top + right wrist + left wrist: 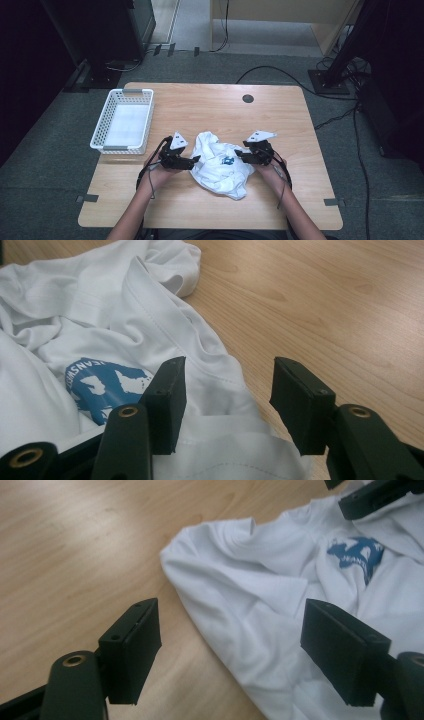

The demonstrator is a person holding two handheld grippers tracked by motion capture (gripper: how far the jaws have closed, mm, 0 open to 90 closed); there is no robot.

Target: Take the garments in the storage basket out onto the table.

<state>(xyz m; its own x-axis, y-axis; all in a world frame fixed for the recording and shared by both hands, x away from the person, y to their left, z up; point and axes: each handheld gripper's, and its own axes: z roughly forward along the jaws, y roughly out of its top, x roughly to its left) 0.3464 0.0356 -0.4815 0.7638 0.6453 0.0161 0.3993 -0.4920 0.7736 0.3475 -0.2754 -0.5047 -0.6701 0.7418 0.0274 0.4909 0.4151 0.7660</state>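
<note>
A crumpled white T-shirt [220,167] with a small blue print [228,160] lies on the wooden table [210,105], near its front middle. My left gripper [196,160] is at the shirt's left edge, and my right gripper [239,155] is at its right edge. In the left gripper view the left gripper [232,645] stands open, its jaws straddling the shirt [250,580] edge without pressing it. In the right gripper view the right gripper [227,400] is open over the hem of the shirt [100,315], beside the blue print [107,385].
An empty white mesh basket [107,120] stands at the table's left side. A round cable hole [248,98] sits near the far edge. Dark stands and cables surround the table on the grey floor.
</note>
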